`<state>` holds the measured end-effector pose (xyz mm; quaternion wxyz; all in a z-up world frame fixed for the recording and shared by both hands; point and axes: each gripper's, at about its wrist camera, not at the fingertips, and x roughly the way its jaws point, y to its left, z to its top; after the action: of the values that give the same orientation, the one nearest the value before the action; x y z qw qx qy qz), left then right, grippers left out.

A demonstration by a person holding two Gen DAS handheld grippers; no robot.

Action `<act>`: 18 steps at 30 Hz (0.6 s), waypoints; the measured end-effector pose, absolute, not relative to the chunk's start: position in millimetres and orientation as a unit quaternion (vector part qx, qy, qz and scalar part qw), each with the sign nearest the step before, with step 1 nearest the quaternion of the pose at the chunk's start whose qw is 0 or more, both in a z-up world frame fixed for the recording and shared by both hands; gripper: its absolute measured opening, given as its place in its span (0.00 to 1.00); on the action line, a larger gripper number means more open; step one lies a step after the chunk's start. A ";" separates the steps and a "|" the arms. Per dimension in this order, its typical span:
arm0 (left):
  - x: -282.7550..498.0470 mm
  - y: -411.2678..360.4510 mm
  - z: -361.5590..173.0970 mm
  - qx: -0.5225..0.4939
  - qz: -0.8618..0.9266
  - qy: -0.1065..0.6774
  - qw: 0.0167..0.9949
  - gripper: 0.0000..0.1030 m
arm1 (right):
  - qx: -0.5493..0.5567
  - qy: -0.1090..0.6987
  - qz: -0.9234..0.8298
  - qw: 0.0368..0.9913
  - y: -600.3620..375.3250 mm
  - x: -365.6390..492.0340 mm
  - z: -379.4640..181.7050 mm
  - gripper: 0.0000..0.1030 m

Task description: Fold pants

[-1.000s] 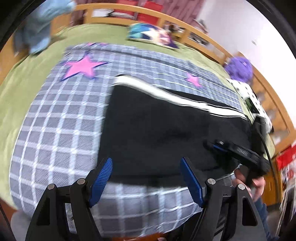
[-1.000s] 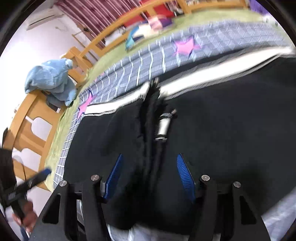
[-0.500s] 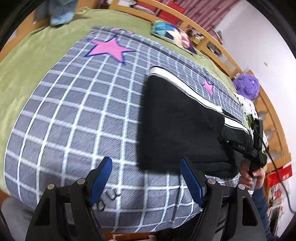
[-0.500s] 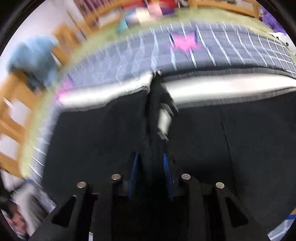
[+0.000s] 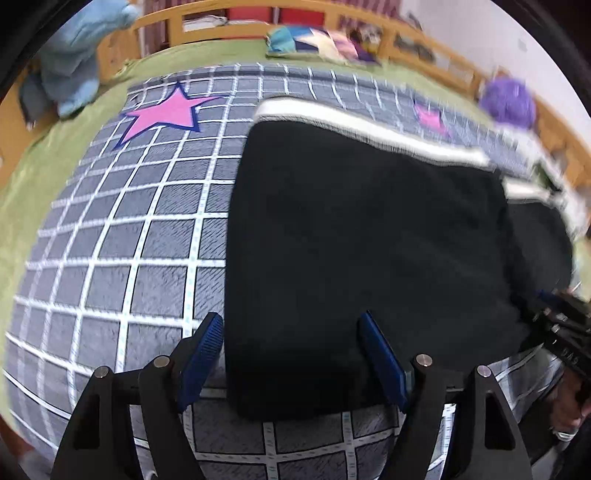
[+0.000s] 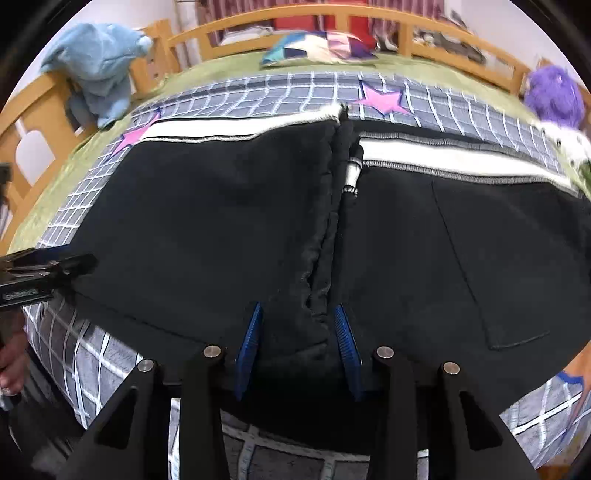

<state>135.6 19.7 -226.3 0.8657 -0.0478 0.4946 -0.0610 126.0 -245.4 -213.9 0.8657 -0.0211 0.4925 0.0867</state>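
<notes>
Black pants [image 5: 351, 240] with a white side stripe [image 5: 332, 118] lie flat on a grey checked blanket [image 5: 129, 240]. My left gripper [image 5: 291, 347] hangs low over their near left corner. Its jaws are opening: one finger is over the blanket beside the edge, the other over the black cloth. In the right wrist view the pants [image 6: 203, 221] show a raised fold ridge [image 6: 325, 240] down the middle. My right gripper [image 6: 297, 332] straddles the near end of that ridge. Its jaws are opening, with the pads just off the cloth. Each gripper shows at the edge of the other's view.
The blanket covers a bed with a green sheet [image 5: 44, 166] and a wooden rail [image 6: 424, 29] around it. A blue plush toy [image 6: 99, 62] sits at the far left, a purple one [image 6: 550, 92] at the far right, and a colourful pillow [image 6: 317, 44] at the back.
My left gripper has dropped closer to the pants' near left corner. My right gripper pinched the fold ridge half a second ago and has since spread its jaws and rolled.
</notes>
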 end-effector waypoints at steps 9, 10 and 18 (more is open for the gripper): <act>150.5 65.6 -215.3 -0.142 -0.091 0.516 0.840 0.79 | 0.048 0.454 0.100 0.884 -271.1 195.1 -172.6 0.52; 152.2 68.2 -215.2 -0.150 -0.092 0.515 0.839 0.79 | 0.069 0.450 0.103 0.884 -274.5 215.0 -174.9 0.58; 170.1 61.3 -220.6 -0.158 -0.095 0.517 0.836 0.78 | 0.006 0.487 0.065 0.871 -254.5 279.1 -214.9 0.27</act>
<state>170.1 61.3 -220.6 0.8359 -0.1575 0.5171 -0.0951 279.1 -254.5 -214.9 0.8710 0.0059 0.4869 0.0652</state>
